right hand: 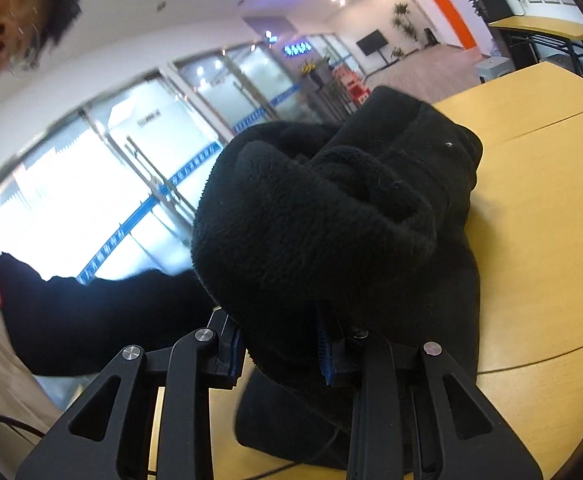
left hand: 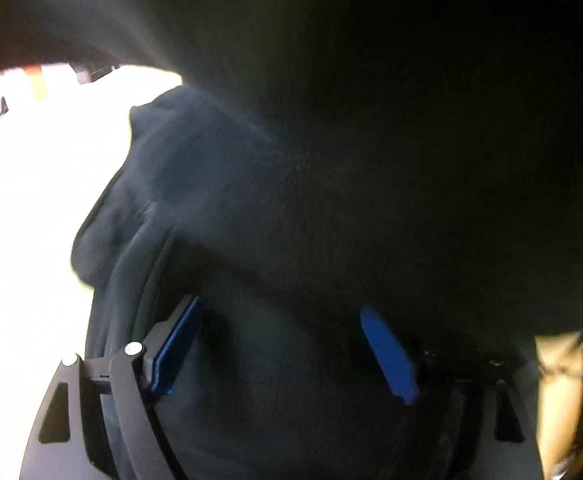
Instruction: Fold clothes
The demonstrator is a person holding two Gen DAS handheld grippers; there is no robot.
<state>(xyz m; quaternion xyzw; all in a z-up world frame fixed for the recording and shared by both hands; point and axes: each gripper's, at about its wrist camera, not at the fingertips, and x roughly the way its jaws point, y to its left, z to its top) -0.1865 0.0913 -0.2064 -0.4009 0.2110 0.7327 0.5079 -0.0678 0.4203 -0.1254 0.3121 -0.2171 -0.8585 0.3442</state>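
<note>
A black fleece garment (right hand: 331, 216) hangs bunched over the wooden table (right hand: 539, 240). My right gripper (right hand: 283, 344) is shut on its lower edge, with thick cloth between the blue pads (right hand: 325, 354). In the left wrist view the same dark garment (left hand: 331, 200) fills nearly the whole frame and drapes over the camera. My left gripper (left hand: 287, 344) has its blue pads (left hand: 387, 356) spread apart with cloth lying between and over them. Whether it grips the cloth does not show.
The person holding the grippers (right hand: 11, 32) leans in at the left, a dark sleeve (right hand: 103, 312) reaching across. Glass doors (right hand: 139, 168) and an open lobby lie behind. A second table (right hand: 543, 28) stands far right. A thin cable (right hand: 275, 468) lies on the tabletop.
</note>
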